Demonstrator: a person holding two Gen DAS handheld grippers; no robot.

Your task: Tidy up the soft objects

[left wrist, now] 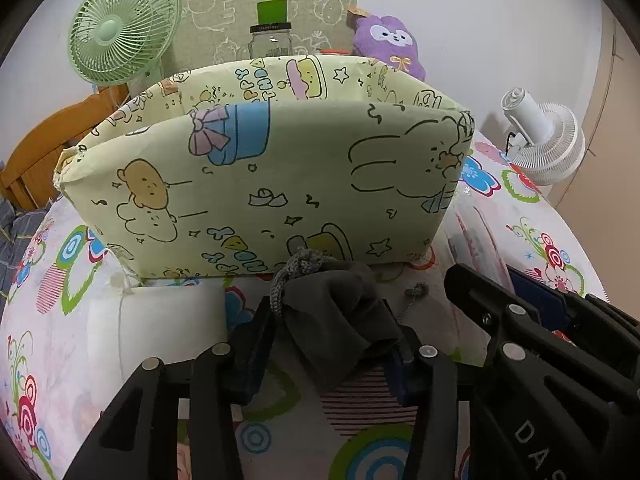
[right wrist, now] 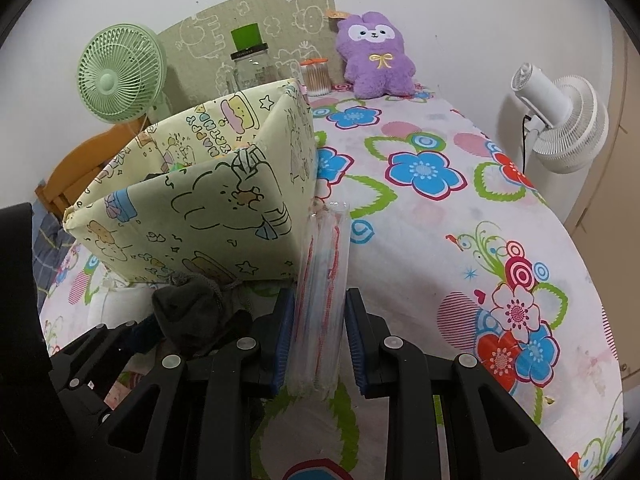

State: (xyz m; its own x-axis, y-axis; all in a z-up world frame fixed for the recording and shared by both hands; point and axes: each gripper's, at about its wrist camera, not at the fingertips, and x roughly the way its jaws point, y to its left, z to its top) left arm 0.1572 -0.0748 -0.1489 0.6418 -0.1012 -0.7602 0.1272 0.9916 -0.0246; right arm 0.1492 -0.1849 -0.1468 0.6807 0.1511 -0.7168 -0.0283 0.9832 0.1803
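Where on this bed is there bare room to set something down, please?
The widest free patch is the flowered sheet right of the yellow storage box, reaching back to the purple plush and across to the white fan. In front of the box it is crowded: grey pouch, white foam block, clear packet, both grippers.

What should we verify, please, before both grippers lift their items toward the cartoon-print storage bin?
1. Left gripper shut on grey drawstring pouch: ok.
2. Right gripper around clear plastic packet: fingers alongside, firm clamp cannot tell.
3. Cartoon-print storage bin open on top: ok.
4. Room inside bin: cannot tell, interior mostly hidden.
5. Pouch cord trails loose on the bedsheet: not ok, may snag.
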